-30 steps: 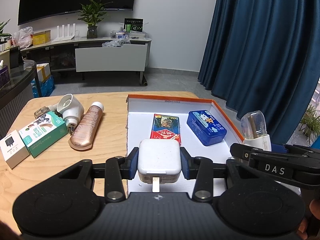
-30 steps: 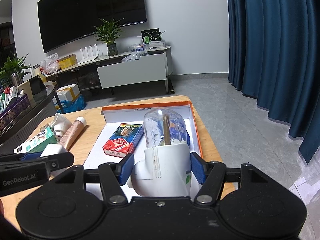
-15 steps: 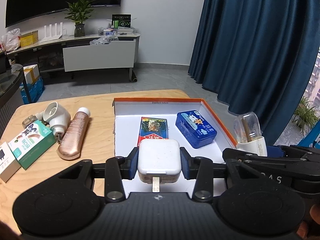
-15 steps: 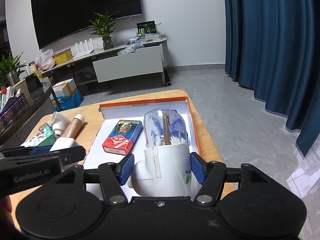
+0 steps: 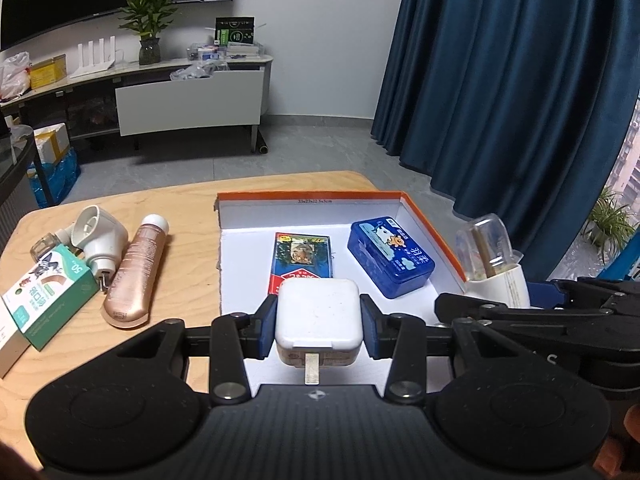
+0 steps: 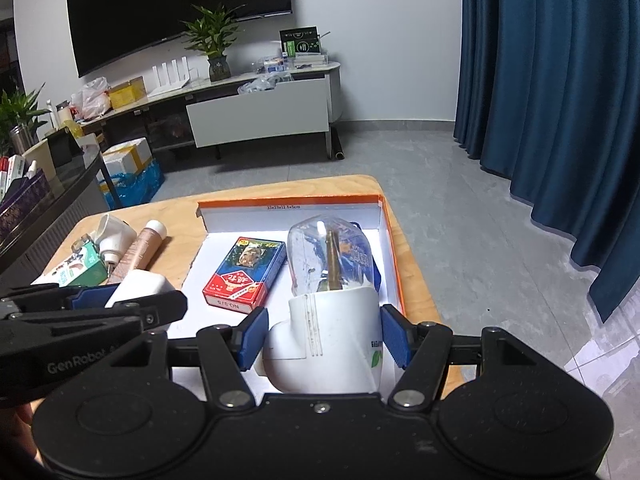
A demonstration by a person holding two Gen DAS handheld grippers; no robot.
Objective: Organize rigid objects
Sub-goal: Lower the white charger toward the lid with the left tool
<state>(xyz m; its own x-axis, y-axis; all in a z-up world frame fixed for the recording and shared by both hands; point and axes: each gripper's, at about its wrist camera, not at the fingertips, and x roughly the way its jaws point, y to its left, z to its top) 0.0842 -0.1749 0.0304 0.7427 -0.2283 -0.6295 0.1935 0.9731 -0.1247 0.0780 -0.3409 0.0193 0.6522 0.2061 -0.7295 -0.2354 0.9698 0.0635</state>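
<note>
Left gripper (image 5: 319, 326) clamped narrow on a white charger block (image 5: 318, 316), blue pads pressed to its two sides, metal prong pointing back toward the camera. Right gripper (image 6: 323, 338) closed at about half width on a white plug-in vaporizer (image 6: 332, 336), clear bottle sticking forward past the pads with a brown wick inside. Both loads held in the air over the near end of the orange-rimmed white tray (image 5: 430, 218), side by side, the right tool's black frame showing at the right edge of the left view. Compared with a second ago, little different in either grip: same hold, same pad spacing. Only change a slight drift and turn of the left view, so the tray sits more squarely ahead and the clutter on the left has slid toward the frame edge; right view almost the same. Probably a carry nearing its end, with set-down next and neither item released yet. Already lying in the tray: a red-and-blue card pack (image 5: 302, 258) near the middle and a blue tin (image 5: 390, 266) to its right, close to the right wall. Free floor visible in the near part of the tray, ahead of the charger. Left on the wooden table (image 5: 188, 208), outside the tray: a second white vaporizer (image 5: 98, 234), a rose-gold tube (image 5: 134, 274) beside it, a green-and-white box (image 5: 50, 300), and a white box at the far left edge.
</note>
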